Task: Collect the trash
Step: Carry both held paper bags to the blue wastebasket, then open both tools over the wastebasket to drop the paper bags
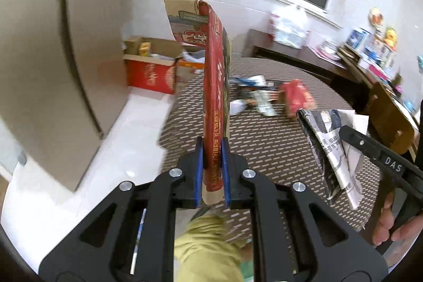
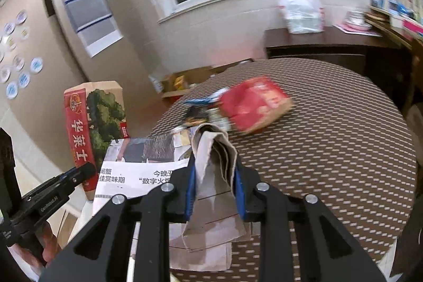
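Observation:
My left gripper [image 1: 212,147] is shut on a flattened red cardboard carton [image 1: 215,86], held upright at the table's left edge; the carton also shows in the right wrist view [image 2: 92,123]. My right gripper [image 2: 215,171] is shut on a folded newspaper [image 2: 211,149], held above the table; the newspaper shows at the right of the left wrist view [image 1: 333,147]. A red paper bag [image 2: 253,105] and several wrappers [image 2: 201,110] lie on the round patterned table [image 2: 330,144].
An open red cardboard box [image 1: 150,70] with scraps stands on the white floor at the wall, beyond the table's left edge. A dark sideboard [image 2: 330,44] with a white plastic bag [image 2: 301,12] stands under the window. Shelves with books line the right wall.

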Motion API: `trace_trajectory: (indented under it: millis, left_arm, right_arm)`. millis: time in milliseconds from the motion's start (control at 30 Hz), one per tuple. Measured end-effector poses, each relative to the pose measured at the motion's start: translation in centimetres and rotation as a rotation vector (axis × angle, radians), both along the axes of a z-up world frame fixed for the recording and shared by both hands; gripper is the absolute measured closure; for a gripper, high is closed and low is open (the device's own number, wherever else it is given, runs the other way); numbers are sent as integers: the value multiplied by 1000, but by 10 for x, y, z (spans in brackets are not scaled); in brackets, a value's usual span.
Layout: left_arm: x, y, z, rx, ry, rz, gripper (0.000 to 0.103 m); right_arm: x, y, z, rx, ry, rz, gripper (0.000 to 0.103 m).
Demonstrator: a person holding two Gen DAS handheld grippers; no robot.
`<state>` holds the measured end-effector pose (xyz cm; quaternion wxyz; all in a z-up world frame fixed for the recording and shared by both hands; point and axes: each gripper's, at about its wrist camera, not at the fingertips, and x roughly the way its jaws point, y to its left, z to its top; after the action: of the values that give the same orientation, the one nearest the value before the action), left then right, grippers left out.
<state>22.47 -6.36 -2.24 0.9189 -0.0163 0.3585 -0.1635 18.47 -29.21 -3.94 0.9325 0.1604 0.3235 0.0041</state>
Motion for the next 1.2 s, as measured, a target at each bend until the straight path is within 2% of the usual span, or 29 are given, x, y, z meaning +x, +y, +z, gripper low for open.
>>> trace_trajectory:
  millis: [267,500,567,833,900,933,967,1000,1067,1200]
  left_arm:
    - [-6,81,-19,18,45,163,90]
    - [-5,147,-56,41,155,301,90]
    - [-3,160,-71,50,209,325,90]
    - [-2,184,-123,82,333,344,88]
    - [1,189,-135,84,354,343,83]
    - [1,192,-140,90,356,343,76]
    - [2,193,-146,110,362,342,67]
    - [2,193,-151,126,359,344,44]
    - [2,195,-157,145,348,359,43]
    - [0,206,-169,120,391,378,43]
  right_arm:
    - [31,93,-6,-28,34,193,78]
    - [42,163,-24,-49,86,338,78]
    - [45,178,-29,-58,101,366,78]
    - [59,226,-65,-77,198,443,78]
    - [63,235,-76,-92,225,450,78]
    - [65,240,-81,-103,235,448,78]
    - [69,244,-85,-108,248,447,78]
    - [72,247,-91,-109,263,449,78]
    - [76,252,-100,-117,282,450,78]
    - [78,266,-115,-150,314,445,78]
